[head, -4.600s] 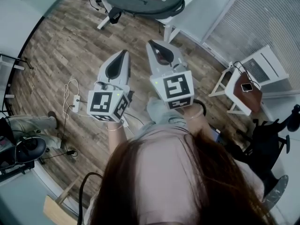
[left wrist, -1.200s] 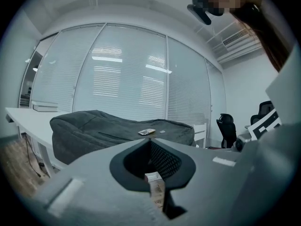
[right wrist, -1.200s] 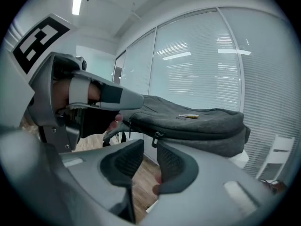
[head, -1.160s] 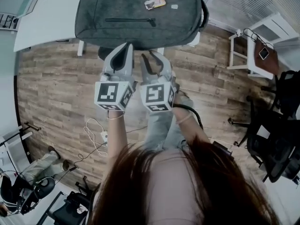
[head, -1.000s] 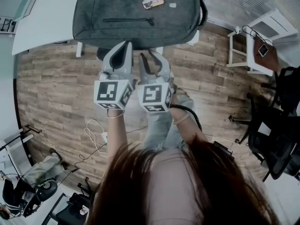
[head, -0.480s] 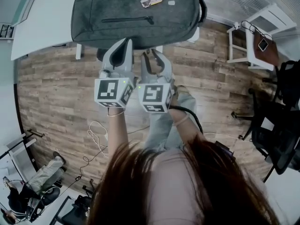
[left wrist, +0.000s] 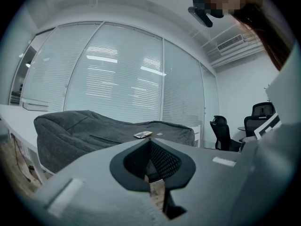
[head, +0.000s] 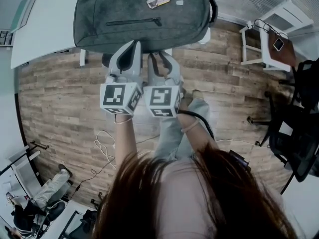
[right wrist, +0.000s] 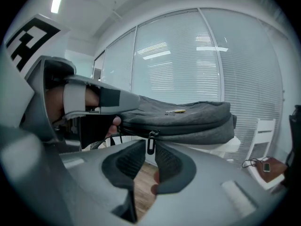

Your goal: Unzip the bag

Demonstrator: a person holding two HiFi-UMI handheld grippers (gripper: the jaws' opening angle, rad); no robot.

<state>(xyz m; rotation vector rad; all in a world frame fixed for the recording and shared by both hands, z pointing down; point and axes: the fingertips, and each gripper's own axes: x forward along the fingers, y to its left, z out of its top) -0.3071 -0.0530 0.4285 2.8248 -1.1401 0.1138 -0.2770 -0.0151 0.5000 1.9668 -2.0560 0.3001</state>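
Note:
A grey backpack (head: 142,14) lies flat on a white table (head: 45,29), with a small card (head: 157,1) on top and a closed front-pocket zipper (head: 134,21). My left gripper (head: 134,45) is shut on nothing, its tips at the bag's near edge; in the left gripper view the bag (left wrist: 84,135) fills the space just beyond the left gripper (left wrist: 150,141). My right gripper (head: 159,58) is beside it, open. In the right gripper view the main zipper's pull (right wrist: 150,142) hangs from the bag (right wrist: 188,119) between the tips of the right gripper (right wrist: 150,149); I cannot tell if it touches them.
A small white side table (head: 271,39) carrying a phone stands at the right, with black office chairs (head: 299,133) below it. White cables (head: 102,143) lie on the wooden floor. Another person's legs (head: 45,193) show at the lower left. Blinds cover the glass wall behind.
Since the earliest frame the bag and table have come close, right up to both grippers. Over the last second the grippers have kept their places and jaw positions.

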